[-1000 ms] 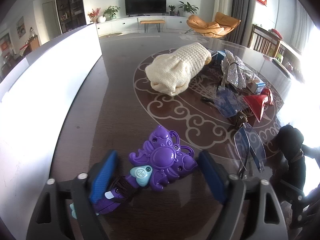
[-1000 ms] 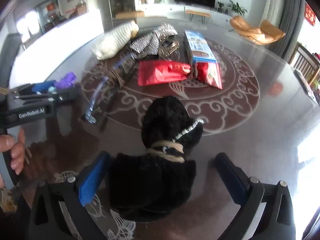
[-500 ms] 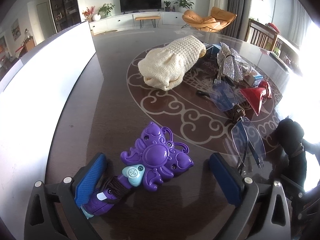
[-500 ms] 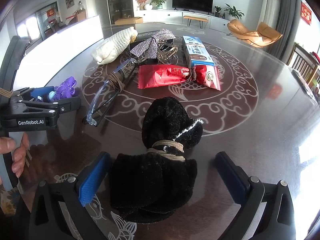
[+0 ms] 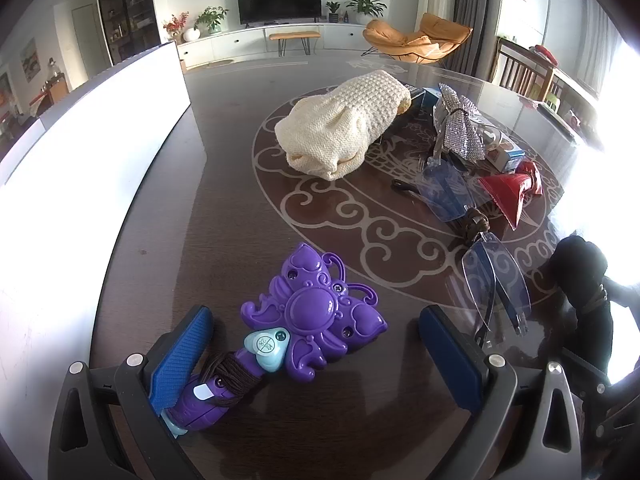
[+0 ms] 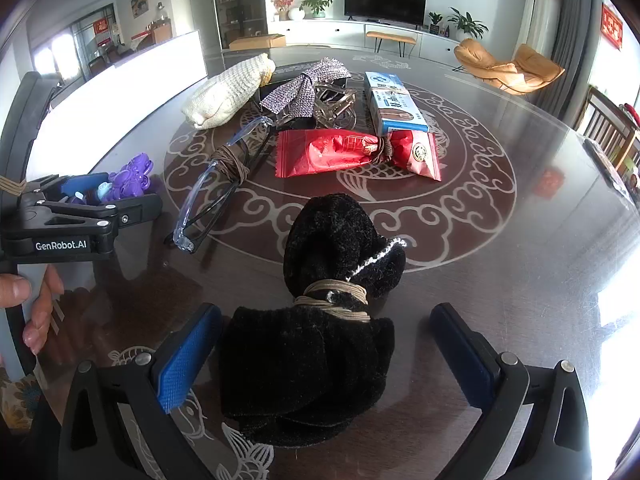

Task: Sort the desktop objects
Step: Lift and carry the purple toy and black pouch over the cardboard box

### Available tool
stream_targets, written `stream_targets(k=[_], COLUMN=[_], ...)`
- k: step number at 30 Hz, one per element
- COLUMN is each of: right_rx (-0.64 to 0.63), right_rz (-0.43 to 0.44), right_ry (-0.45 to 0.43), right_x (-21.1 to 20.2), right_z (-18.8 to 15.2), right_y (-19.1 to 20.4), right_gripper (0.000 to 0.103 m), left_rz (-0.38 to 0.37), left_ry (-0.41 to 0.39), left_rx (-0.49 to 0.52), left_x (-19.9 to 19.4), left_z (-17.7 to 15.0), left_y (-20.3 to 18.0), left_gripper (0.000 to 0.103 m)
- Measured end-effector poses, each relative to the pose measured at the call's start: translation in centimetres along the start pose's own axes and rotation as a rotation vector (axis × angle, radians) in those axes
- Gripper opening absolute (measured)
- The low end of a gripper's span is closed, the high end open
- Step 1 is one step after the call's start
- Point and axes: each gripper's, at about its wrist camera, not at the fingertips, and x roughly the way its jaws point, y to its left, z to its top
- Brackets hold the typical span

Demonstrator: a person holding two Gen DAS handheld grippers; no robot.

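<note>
Hovering low over the dark tabletop (image 5: 168,208), the left tool (image 5: 316,344) has its blue pads spread wide, straddling the purple butterfly toy (image 5: 316,312). That toy lies flat, its wings between the pads and touching neither; its cord-wrapped handle runs back to the left pad (image 5: 182,354), close enough that I cannot tell whether they touch.

Over on the right, the right tool (image 6: 326,354) is just as wide, its pads standing either side of the black knitted bundle (image 6: 320,344), which is tied around the middle with tan cord. The left pad (image 6: 188,356) sits just beside the bundle's edge; the right one is clearly apart from it. From this side the left tool (image 6: 76,216) shows at the frame's edge, with the purple toy (image 6: 132,178) peeking out beyond it.

Farther out on the patterned circle sits the rest of the pile: clear glasses (image 6: 220,184) bound with brown cord, a red snack packet (image 6: 356,152) tied at its middle, a blue and white box (image 6: 394,104) just behind it, a sparkly silver bow (image 6: 308,88) on a clear clip, and a cream knitted piece (image 5: 344,124) lying toward the far left.
</note>
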Motion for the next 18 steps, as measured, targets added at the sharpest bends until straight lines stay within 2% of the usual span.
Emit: stream_targets(k=[8, 10, 14, 18], right_rx=[0.000, -0.001, -0.054, -0.099], right_rz=[-0.003, 0.002, 0.034, 0.061], right_ry=[0.000, 0.002, 0.038, 0.130], right_x=[0.0, 0.0, -0.1, 0.2], right_z=[0.2, 0.2, 0.4, 1.1], right_y=[-0.1, -0.1, -0.2, -0.5], right_gripper=[0.103, 0.103, 0.103, 0.103], left_rz=[-0.019, -0.048, -0.097, -0.090], left_ry=[0.015, 0.064, 0.227, 0.230], left_rx=[0.029, 0.072, 0.178, 0.166], left_x=[-0.4, -0.5, -0.4, -0.4], left_z=[-0.7, -0.5, 0.2, 0.3], left_y=[-0.2, -0.1, 0.5, 1.5], left_gripper=[0.103, 0.103, 0.103, 0.103])
